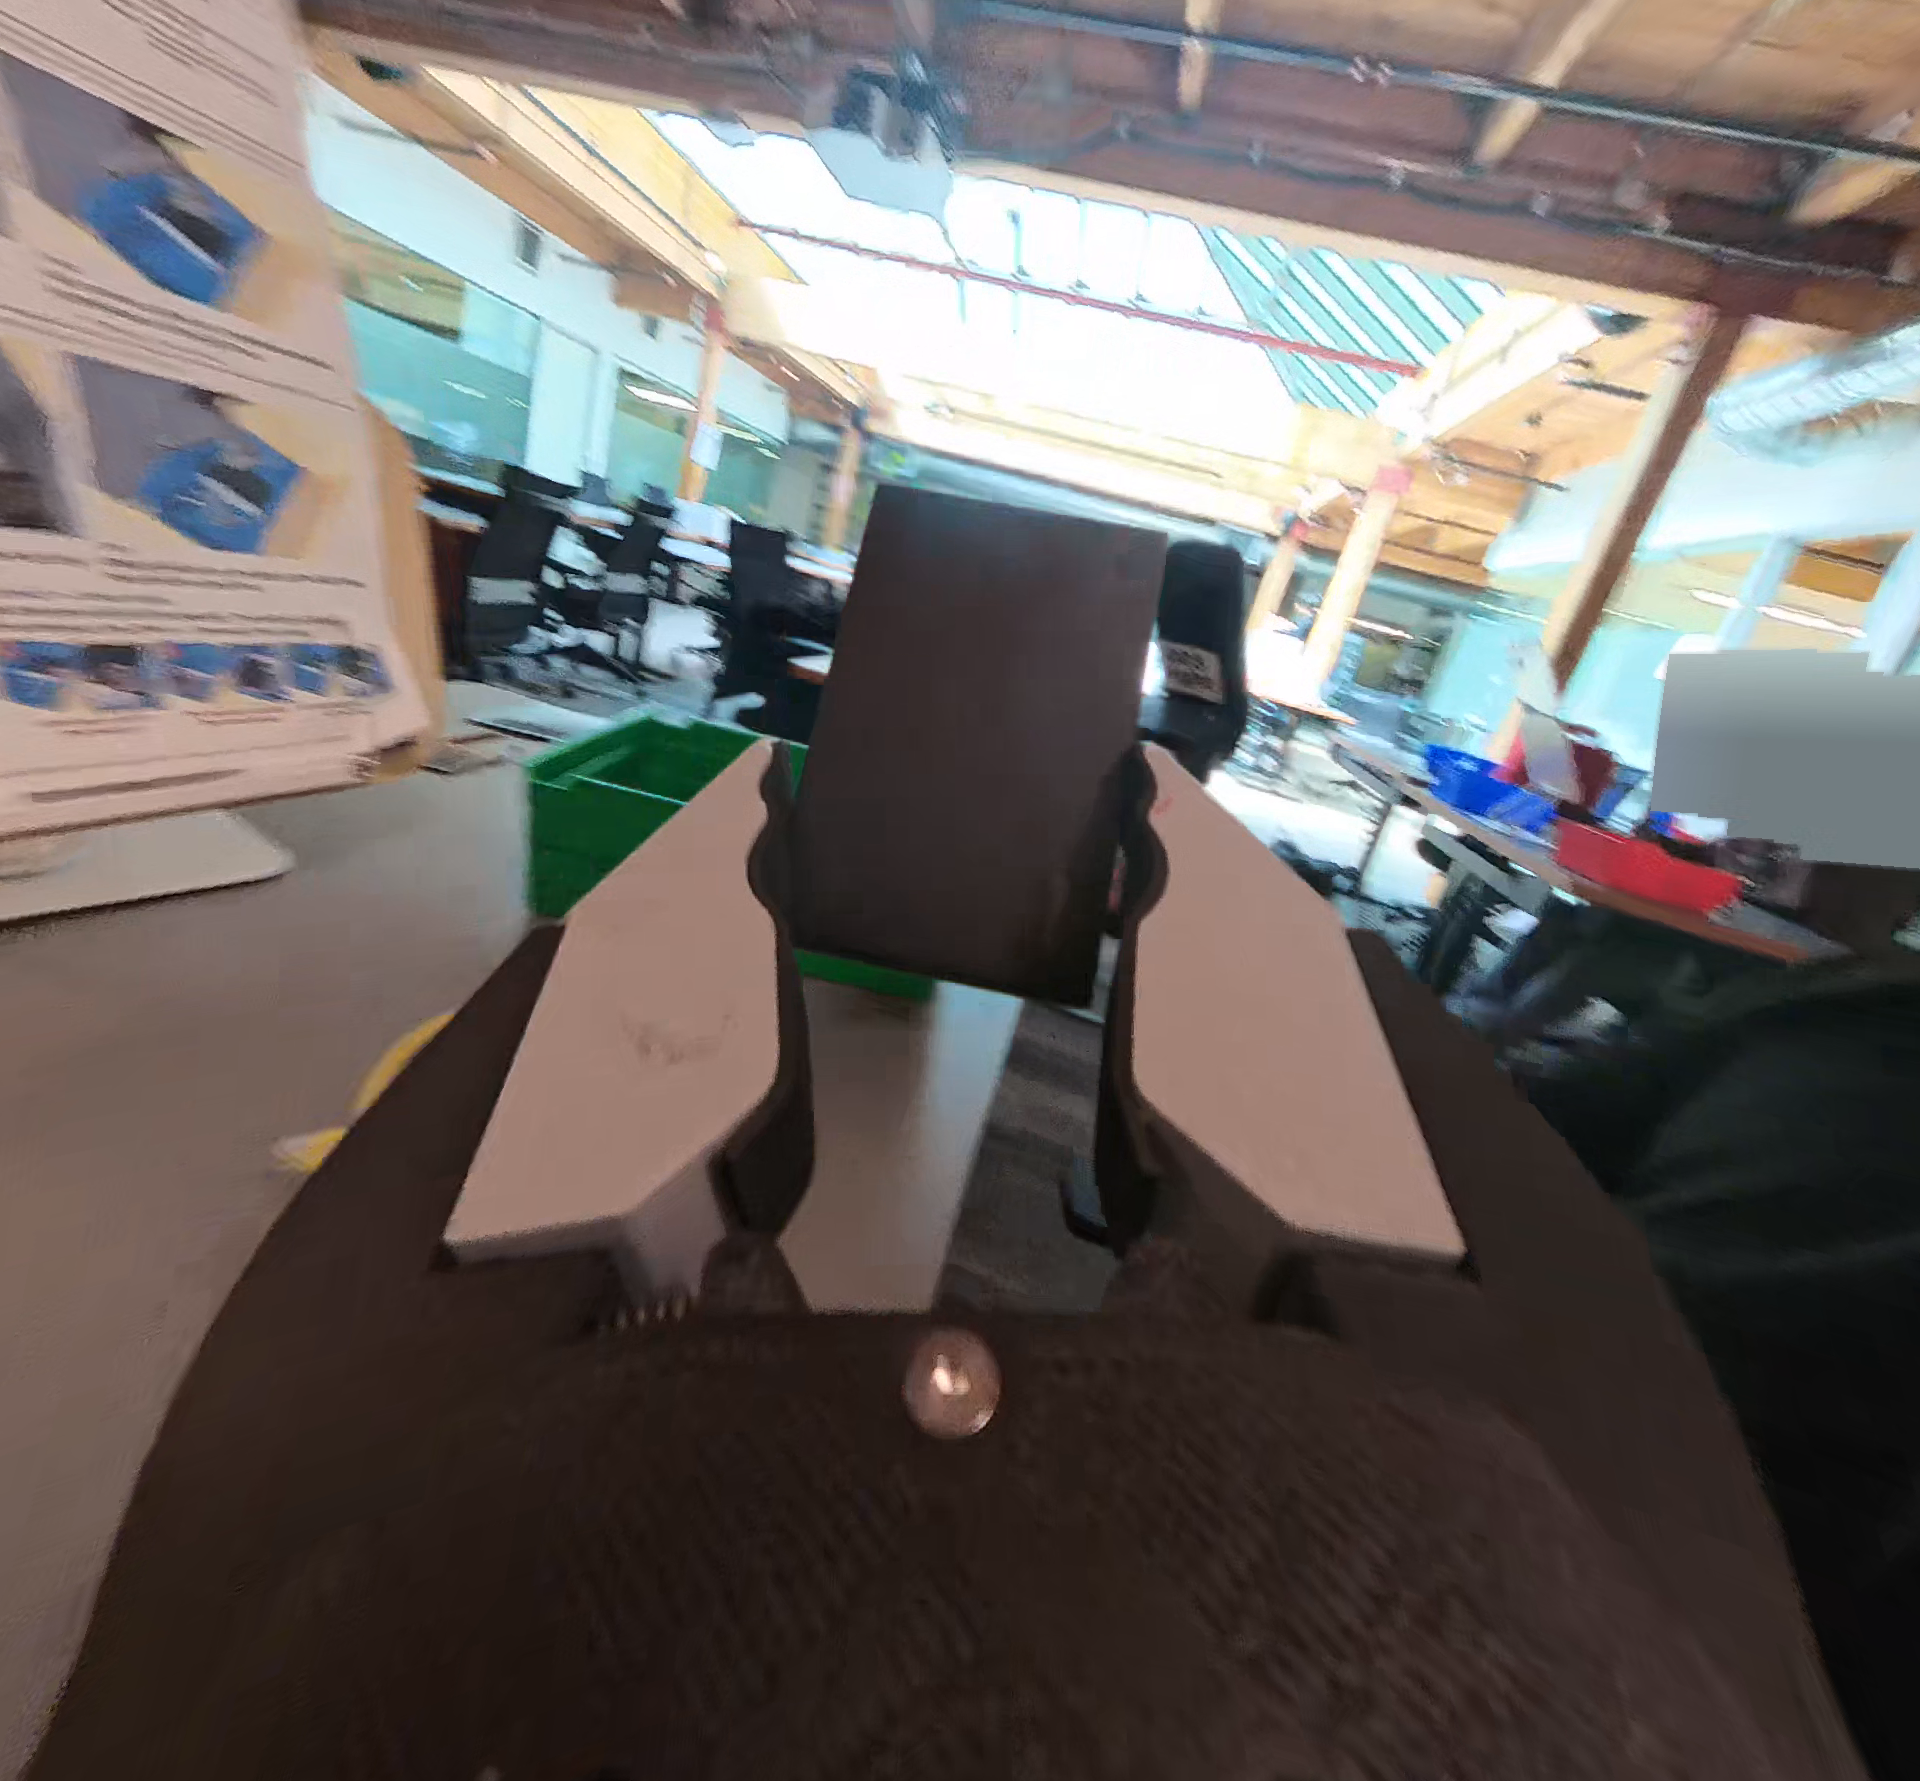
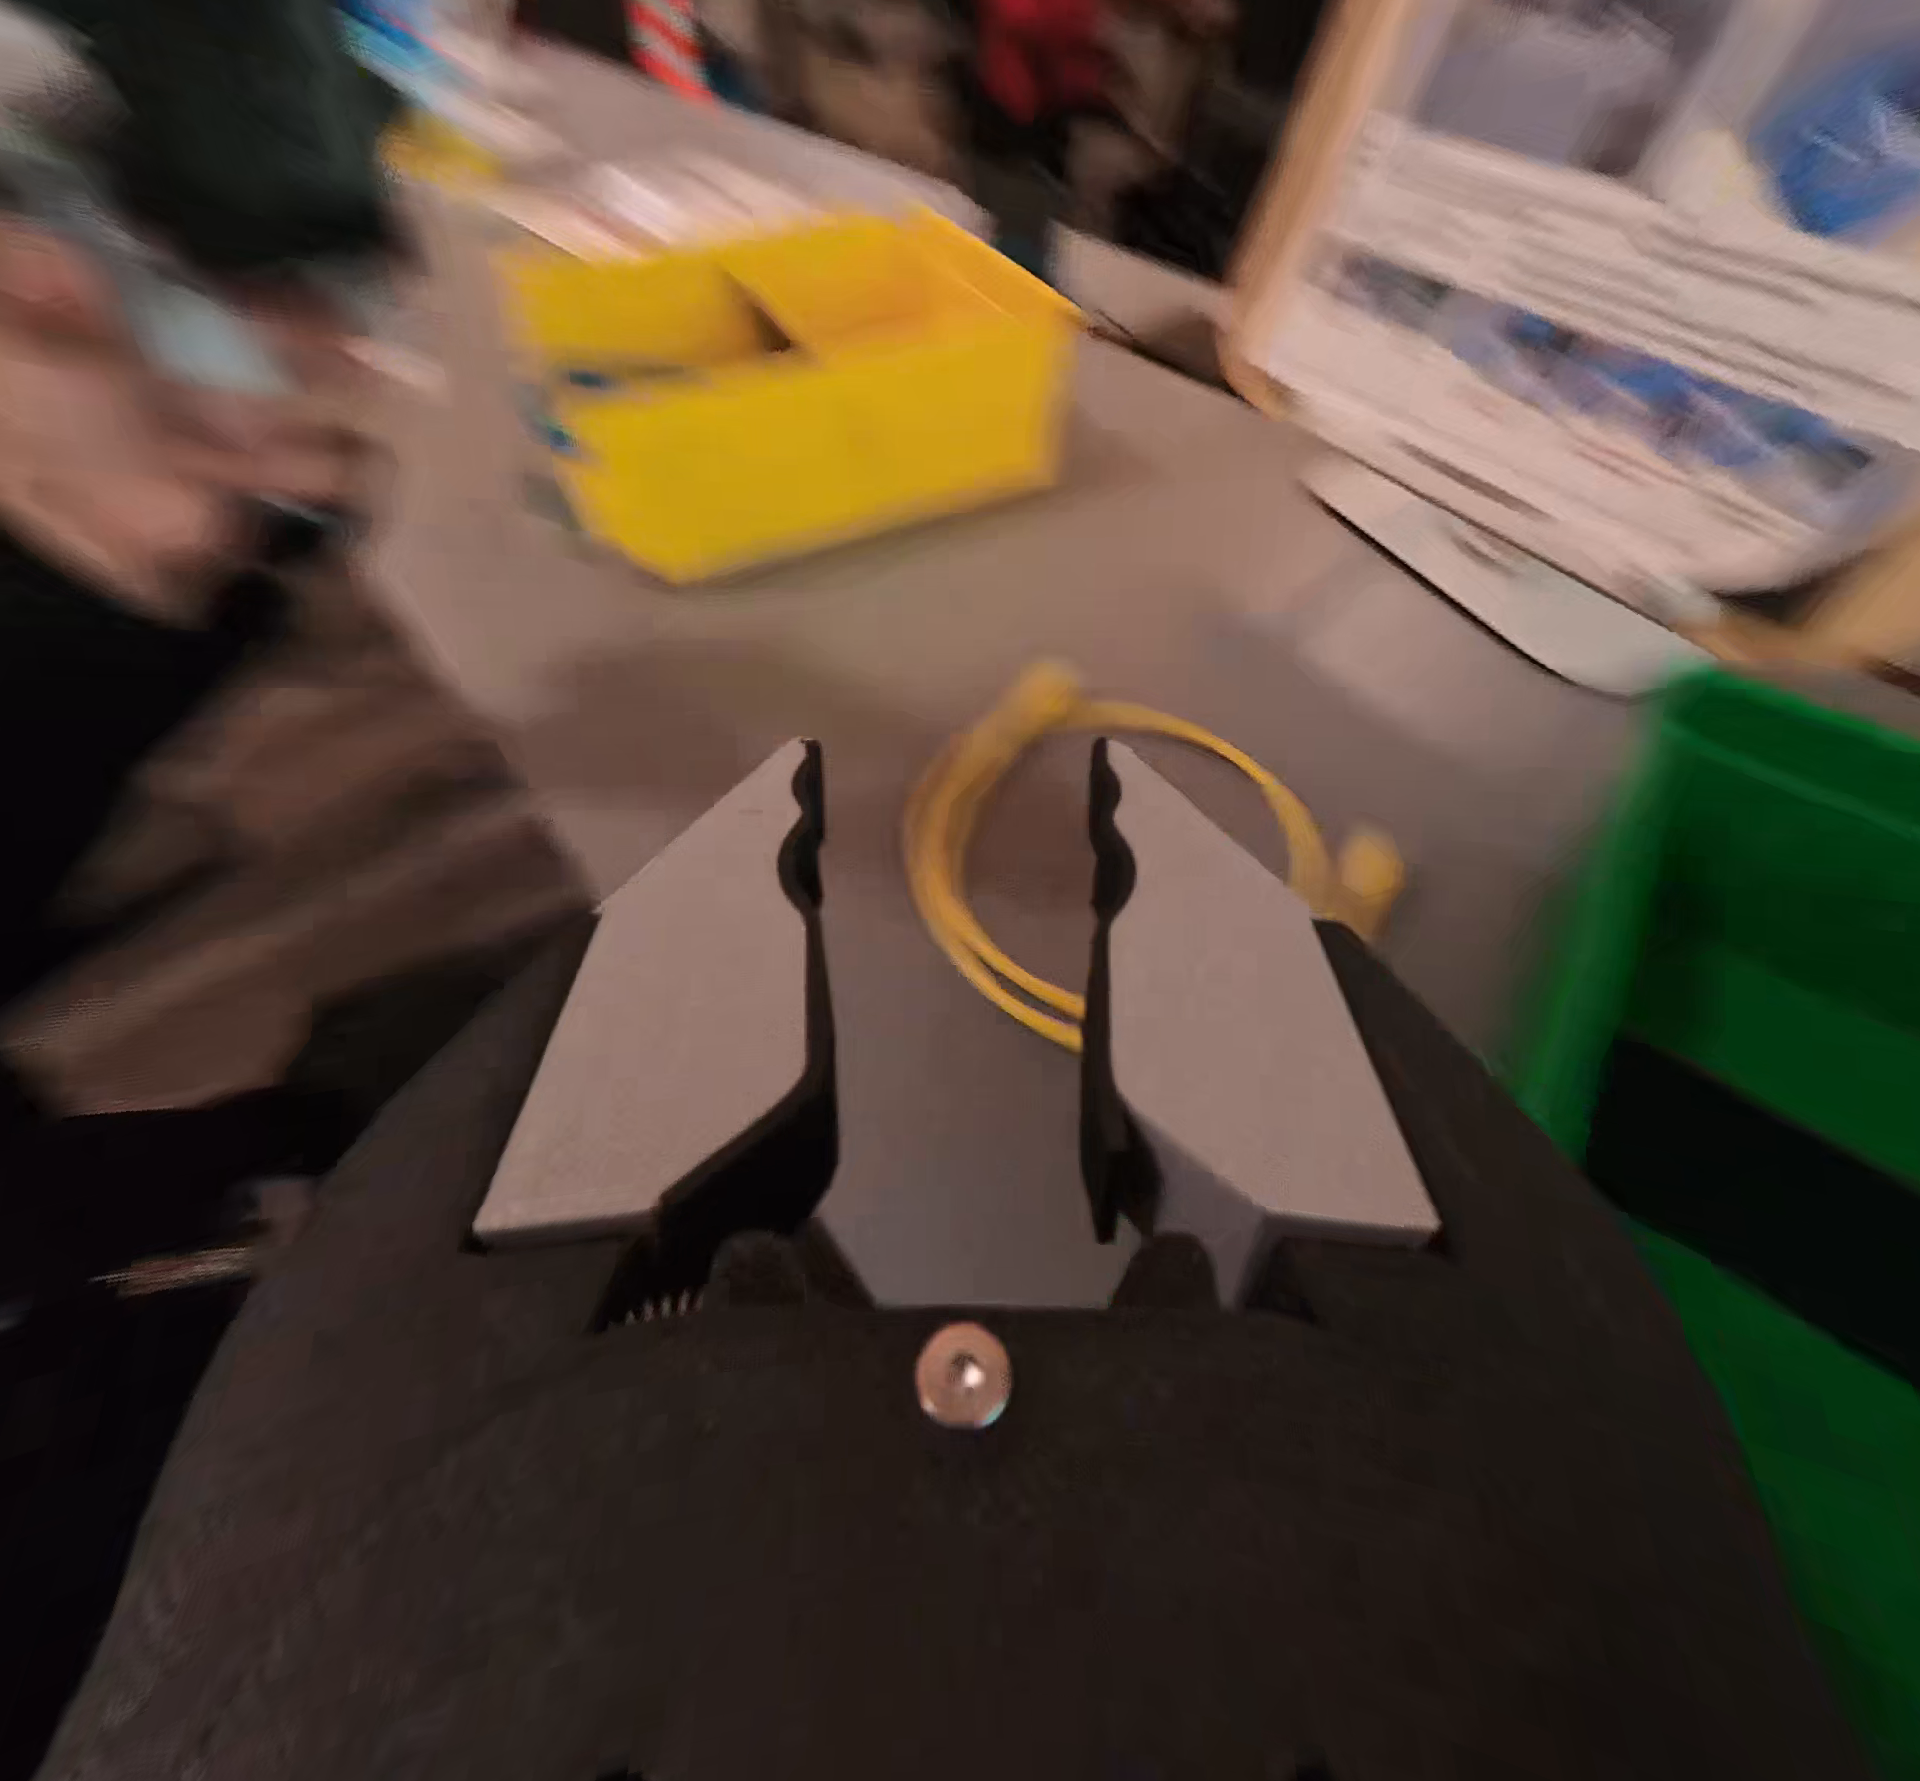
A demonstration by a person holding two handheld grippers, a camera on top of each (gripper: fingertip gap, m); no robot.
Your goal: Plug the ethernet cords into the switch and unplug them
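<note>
Between my left gripper [image 1: 951, 765] fingers I clamp the dark flat switch [image 1: 971, 744], lifted for plugging. Right gripper [image 2: 954, 755] hangs released above the coiled yellow ethernet cord [image 2: 961, 890] on the grey table [image 2: 831, 609]; yellow bin [image 2: 810, 422] at eleven o'clock.

Coiled cord [image 2: 997, 858] on table [image 2: 883, 630]; bin [image 2: 810, 422] behind; crate [image 2: 1766, 900] right.
</note>
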